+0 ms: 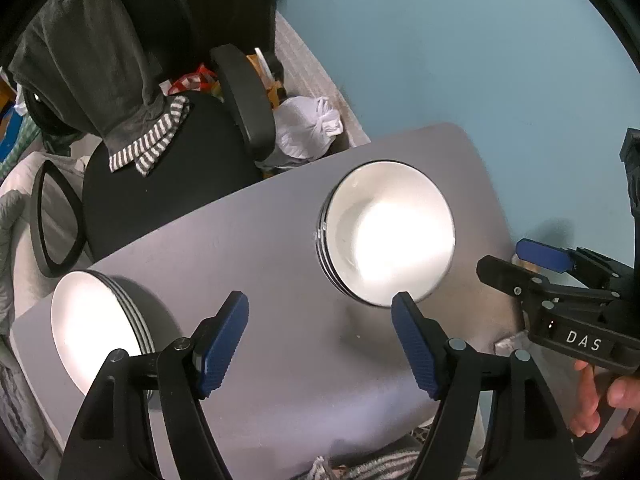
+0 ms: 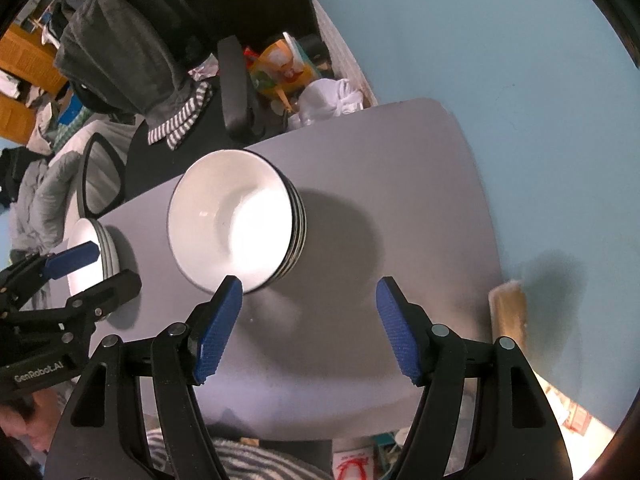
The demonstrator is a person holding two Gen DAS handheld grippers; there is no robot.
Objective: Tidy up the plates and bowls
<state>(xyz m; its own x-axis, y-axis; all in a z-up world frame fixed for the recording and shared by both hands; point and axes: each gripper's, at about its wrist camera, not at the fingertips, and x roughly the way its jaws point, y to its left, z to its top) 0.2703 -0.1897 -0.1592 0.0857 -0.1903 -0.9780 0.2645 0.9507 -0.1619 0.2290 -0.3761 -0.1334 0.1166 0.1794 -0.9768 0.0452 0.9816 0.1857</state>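
Two sorted stacks are standing well apart on the grey surface [image 1: 256, 240]. The bowl stack [image 2: 236, 220] is sitting near the middle, mouths opening upward, its axis vertical; being round, it is showing no long axis across the surface. The plate stack [image 1: 100, 332] is lying flat near the surface's left corner, faces upward. Like pieces are nesting together, which is keeping each pile compact and steady. The left gripper [image 1: 320, 344] is hovering between the stacks, jaws spread wide and holding nothing. The right gripper [image 2: 308, 328] is hanging just beside the bowls, likewise wide apart and empty, pointing steeply downward.
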